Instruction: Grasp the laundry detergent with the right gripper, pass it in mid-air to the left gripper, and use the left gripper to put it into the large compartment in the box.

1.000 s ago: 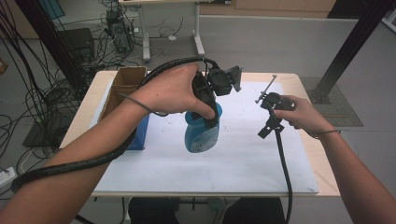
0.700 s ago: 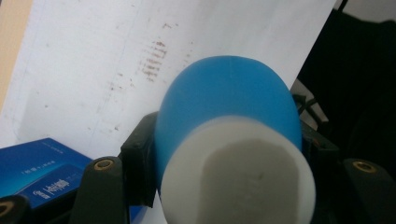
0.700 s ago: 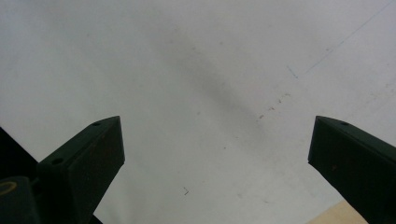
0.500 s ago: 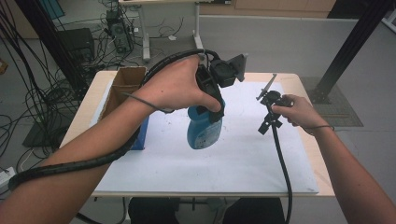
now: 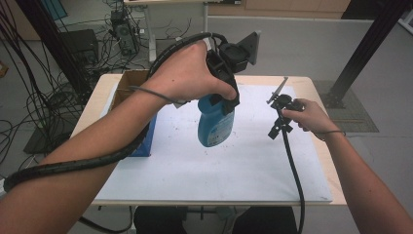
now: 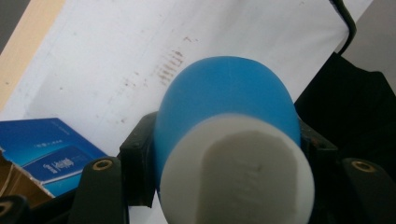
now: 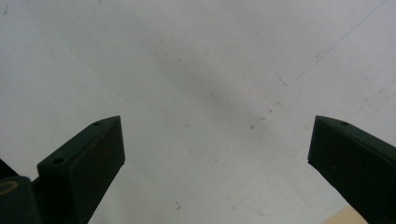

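While the left gripper (image 5: 225, 100) clamps the blue bottle (image 5: 214, 124) by its upper end at frame centre, the bottle hangs clear above the white sheet (image 5: 234, 165) — likely gripped high so it stays upright. Right gripper (image 5: 282, 114), mid-right, stands wide open, empty — apparently waiting beside the blue bottle.

one blue bottle (image 5: 214, 124), one blue box (image 5: 146, 139) (partly hidden), two hand-held grippers.

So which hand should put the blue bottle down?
Probably left: the left gripper is already shut on the blue plastic bottle above the white sheet. The right gripper is open, holding nothing.
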The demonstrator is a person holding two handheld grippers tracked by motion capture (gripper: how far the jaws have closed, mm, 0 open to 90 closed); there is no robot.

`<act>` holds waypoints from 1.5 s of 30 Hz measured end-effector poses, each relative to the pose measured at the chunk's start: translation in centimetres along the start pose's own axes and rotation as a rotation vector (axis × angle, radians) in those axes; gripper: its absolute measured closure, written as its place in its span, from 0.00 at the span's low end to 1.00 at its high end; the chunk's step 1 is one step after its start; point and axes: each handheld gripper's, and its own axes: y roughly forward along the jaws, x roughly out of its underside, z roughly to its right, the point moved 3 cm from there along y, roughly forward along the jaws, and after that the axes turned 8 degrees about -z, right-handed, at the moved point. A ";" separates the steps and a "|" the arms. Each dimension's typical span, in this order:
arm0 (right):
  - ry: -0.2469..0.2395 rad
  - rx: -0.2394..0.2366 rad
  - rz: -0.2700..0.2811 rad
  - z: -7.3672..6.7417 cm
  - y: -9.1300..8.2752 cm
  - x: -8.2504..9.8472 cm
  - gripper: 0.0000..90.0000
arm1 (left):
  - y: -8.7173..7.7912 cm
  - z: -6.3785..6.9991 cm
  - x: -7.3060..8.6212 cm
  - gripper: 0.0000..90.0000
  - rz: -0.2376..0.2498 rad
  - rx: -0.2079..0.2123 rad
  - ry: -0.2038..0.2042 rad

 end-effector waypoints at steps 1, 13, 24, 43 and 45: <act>-0.001 -0.001 0.001 0.0 0.0 0.0 0.04 | -0.3 -0.1 -0.1 0.42 0.007 0.001 -0.009; 0.009 -0.016 -0.001 0.1 0.2 -0.1 0.04 | -4.9 -1.9 0.0 0.42 0.028 0.020 -0.098; 0.019 -0.021 0.000 0.3 0.2 0.0 0.04 | -9.3 -4.6 0.5 0.42 0.042 0.011 -0.196; 0.022 -0.030 0.016 0.7 0.2 0.1 0.04 | -12.2 -13.4 4.4 0.42 0.071 -0.039 -0.527; 0.021 -0.030 0.015 0.7 0.2 0.0 0.04 | -12.2 -14.4 5.1 0.42 0.073 -0.044 -0.556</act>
